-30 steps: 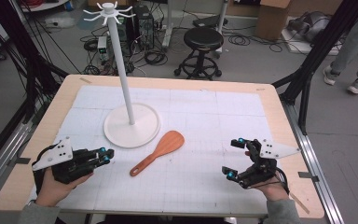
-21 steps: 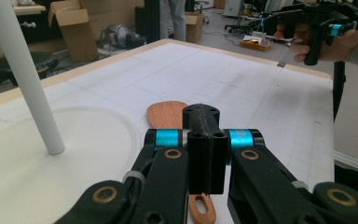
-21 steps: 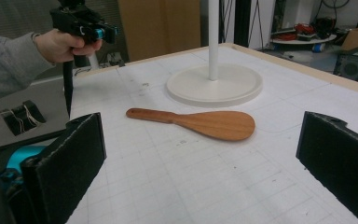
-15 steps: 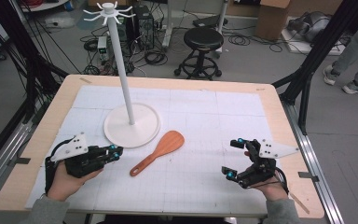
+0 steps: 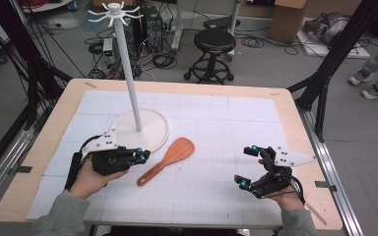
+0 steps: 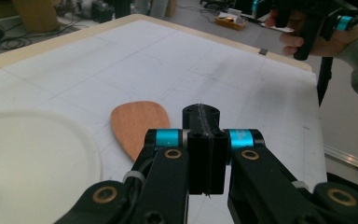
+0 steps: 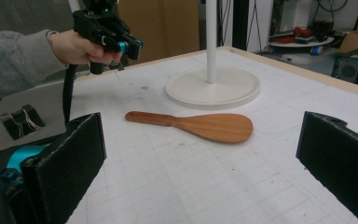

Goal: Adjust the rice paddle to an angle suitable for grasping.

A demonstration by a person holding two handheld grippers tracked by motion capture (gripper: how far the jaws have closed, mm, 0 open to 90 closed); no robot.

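A wooden rice paddle (image 5: 170, 157) lies on the white mat, blade toward the far right, handle toward me; it is also in the left gripper view (image 6: 137, 123) and the right gripper view (image 7: 205, 125). My left gripper (image 5: 140, 156) is shut and empty, its tips just left of the paddle's handle and beside the stand's round base (image 5: 150, 130). In its own view the jaws (image 6: 200, 116) are pressed together above the blade. My right gripper (image 5: 244, 166) rests open near the table's right front, apart from the paddle, with nothing between its jaws (image 7: 203, 140).
A tall white hook stand (image 5: 130, 83) rises from the round base (image 7: 214, 88) at the left middle. The mat (image 5: 226, 123) covers a wooden table. Beyond the far edge are a black stool (image 5: 216, 44), cables and a cardboard box (image 5: 288, 19). A person's feet (image 5: 374, 83) show at far right.
My left gripper has moved right across the mat, from the table's left edge to beside the paddle's handle, jaws still shut. The right gripper and the paddle have not moved.
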